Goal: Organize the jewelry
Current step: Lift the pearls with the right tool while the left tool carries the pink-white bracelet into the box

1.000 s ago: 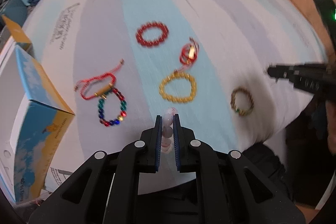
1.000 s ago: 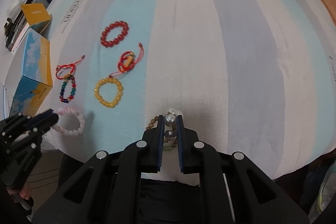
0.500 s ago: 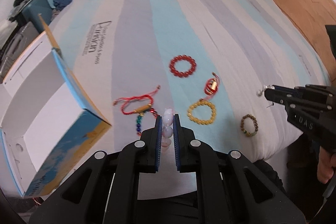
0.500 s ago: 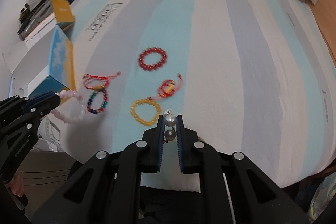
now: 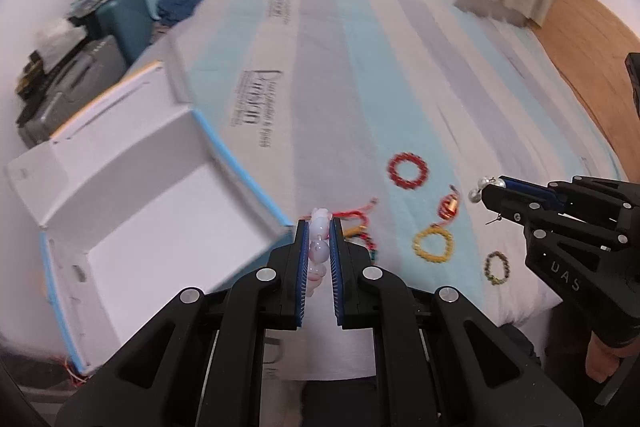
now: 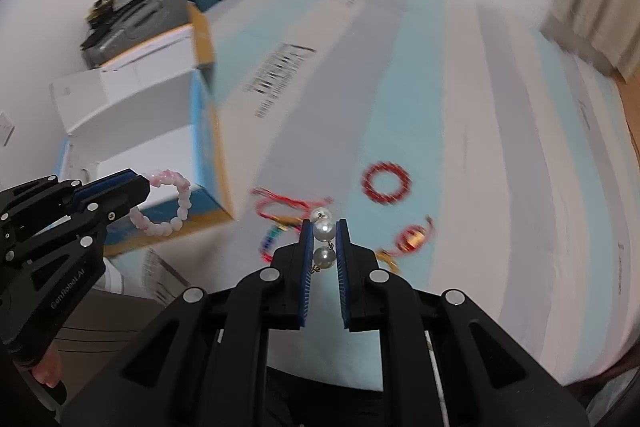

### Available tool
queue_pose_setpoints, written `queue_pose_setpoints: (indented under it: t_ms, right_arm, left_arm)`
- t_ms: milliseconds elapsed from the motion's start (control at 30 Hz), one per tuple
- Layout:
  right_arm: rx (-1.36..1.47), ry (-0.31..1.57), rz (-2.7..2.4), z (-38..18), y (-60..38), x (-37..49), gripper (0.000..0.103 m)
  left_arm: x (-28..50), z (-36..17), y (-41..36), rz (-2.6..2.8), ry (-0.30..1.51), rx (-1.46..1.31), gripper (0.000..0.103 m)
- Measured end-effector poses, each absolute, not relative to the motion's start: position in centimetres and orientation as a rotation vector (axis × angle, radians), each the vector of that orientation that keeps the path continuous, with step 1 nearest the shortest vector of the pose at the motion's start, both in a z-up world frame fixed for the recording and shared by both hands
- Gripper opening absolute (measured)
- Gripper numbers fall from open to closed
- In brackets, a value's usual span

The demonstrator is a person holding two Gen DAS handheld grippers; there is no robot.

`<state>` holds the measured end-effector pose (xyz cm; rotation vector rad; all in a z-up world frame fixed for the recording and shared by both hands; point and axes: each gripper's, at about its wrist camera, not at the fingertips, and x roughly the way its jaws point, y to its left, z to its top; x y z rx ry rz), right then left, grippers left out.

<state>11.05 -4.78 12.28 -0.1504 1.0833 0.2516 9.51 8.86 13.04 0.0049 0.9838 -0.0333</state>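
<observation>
Left wrist view: left claw (image 5: pixel 319 227) pinches the pink bracelet (image 5: pixel 319 247), strung lengthwise along its fingers.

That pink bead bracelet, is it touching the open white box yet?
Apart. In the right wrist view the pink bracelet hangs in the air from the left gripper, shut on it. It overlaps the box in the picture but dangles free in front, outside the opening.

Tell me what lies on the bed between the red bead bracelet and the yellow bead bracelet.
In the left wrist view, a small red cord bracelet with a gold charm lies between the red bead bracelet and the yellow bead bracelet.
</observation>
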Motion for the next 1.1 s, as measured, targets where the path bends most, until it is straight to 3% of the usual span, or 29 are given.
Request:
queue_pose_setpoints:
  t_ms: [467,1100]
  right_arm:
    - [-0.239,1.066,0.422,13.4,9.7,11.6,0.010]
    - [-0.330,1.321,0.490,2.2,20.5,16.4,0.010]
  left_arm:
    - [7.5,13.8,21.3,0.145,1.025,-0.069,0.010]
    - [9.6,4.0,32.3,0.226,1.279,-0.173,0.010]
